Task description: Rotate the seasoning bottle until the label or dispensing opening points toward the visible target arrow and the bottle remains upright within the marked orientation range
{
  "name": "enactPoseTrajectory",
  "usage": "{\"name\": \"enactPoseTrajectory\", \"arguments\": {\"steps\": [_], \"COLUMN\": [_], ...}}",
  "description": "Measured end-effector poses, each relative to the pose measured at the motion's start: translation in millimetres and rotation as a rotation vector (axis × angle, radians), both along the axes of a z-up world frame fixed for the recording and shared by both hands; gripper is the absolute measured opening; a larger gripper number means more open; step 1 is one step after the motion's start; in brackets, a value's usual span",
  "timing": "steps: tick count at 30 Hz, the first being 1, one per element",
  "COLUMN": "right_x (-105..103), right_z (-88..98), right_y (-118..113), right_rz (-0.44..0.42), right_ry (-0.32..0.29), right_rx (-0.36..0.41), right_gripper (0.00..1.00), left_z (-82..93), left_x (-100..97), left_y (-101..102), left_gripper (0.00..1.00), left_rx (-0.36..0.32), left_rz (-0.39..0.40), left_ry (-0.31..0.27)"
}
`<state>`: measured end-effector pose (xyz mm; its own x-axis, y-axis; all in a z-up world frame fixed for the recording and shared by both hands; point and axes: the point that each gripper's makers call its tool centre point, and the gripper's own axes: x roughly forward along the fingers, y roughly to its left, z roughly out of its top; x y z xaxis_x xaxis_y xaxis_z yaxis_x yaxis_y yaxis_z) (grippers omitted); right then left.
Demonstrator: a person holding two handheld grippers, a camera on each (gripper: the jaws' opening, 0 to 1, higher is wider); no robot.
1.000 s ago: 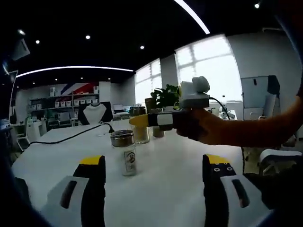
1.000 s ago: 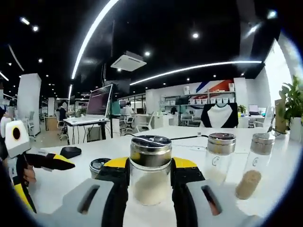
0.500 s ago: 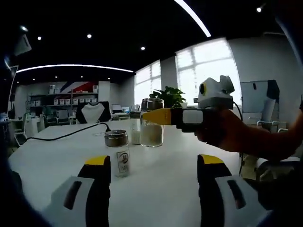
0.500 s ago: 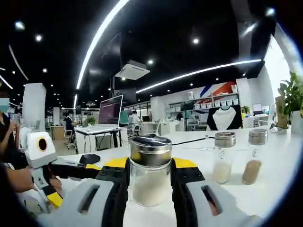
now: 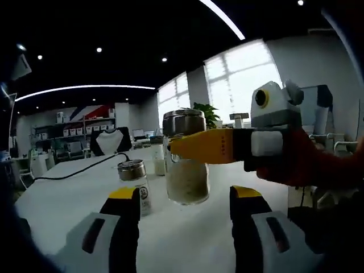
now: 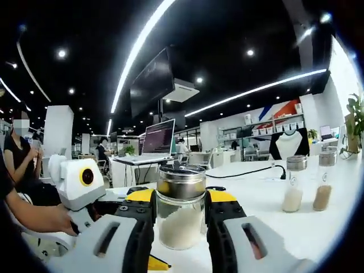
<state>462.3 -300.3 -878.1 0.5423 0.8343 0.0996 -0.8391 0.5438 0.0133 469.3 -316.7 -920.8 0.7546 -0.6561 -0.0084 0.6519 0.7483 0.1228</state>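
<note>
**Seasoning bottle lifted in the right tool, turn not yet confirmed**

Nearest in the right gripper view, the right tool (image 6: 181, 219) is clamped on the seasoning bottle (image 6: 180, 215), its two yellow-tipped jaws pressing the glass just below the metal cap. The bottle stands upright between them, holding pale powder. In the left gripper view the same bottle (image 5: 185, 165) hangs in the yellow jaws clear of the white bench (image 5: 187, 239), so it appears to be carried rather than resting.

The left tool (image 5: 185, 196) has its jaws spread wide and grips nothing; the held bottle sits just beyond the gap between them. Seen from the right gripper view, the left tool (image 6: 85, 187) is low at the left, with a person's hand (image 6: 51, 219) on it.

Further back on the bench stands a second shaker (image 5: 133, 182) with a small label, and in the right gripper view two more shakers (image 6: 307, 182) stand side by side, well apart from the held one. A black cable (image 6: 250, 170) trails across the bench behind.

No target arrow or marked range can be made out, and I cannot tell which way the label or opening faces. My judgement: the grasp and lift are done; the aligning turn and the upright set-down are left.
</note>
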Motion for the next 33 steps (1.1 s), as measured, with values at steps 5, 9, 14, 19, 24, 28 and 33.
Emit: {"name": "enactPoseTrajectory", "arguments": {"steps": [5,9,14,19,24,28,33], "right_x": [-6,-9,-8,-10,-19,-28,-40], "right_z": [-1.4,-0.9,-3.5,-4.7,-4.2,1.1,6.1], "right_y": [2,4,1,0,0,-1,-2], "right_rz": [-0.019,-0.046,-0.111,-0.104,-0.015,0.053,0.155], "right_ry": [0.027,0.029,0.059,0.050,0.014,-0.037,-0.030], "right_rx": [0.020,0.033,0.051,0.060,0.026,-0.029,-0.006], "right_gripper": [0.31,0.31,0.31,0.32,0.32,0.33,0.34], "left_z": [8.1,8.8,11.3,10.6,9.1,9.3,12.6], "left_x": [-4.9,-6.5,-8.2,-8.2,-13.8,-21.8,-41.5], "left_y": [-3,-8,-7,-6,-7,-9,-17], "left_gripper": [0.52,0.48,0.37,0.37,0.35,0.35,0.35], "left_rx": [0.014,0.011,0.011,0.010,-0.028,-0.030,-0.059], "left_rz": [0.006,0.000,0.036,0.040,-0.018,-0.119,-0.295], "left_ry": [-0.064,-0.071,-0.104,-0.102,-0.069,-0.065,-0.049]}}
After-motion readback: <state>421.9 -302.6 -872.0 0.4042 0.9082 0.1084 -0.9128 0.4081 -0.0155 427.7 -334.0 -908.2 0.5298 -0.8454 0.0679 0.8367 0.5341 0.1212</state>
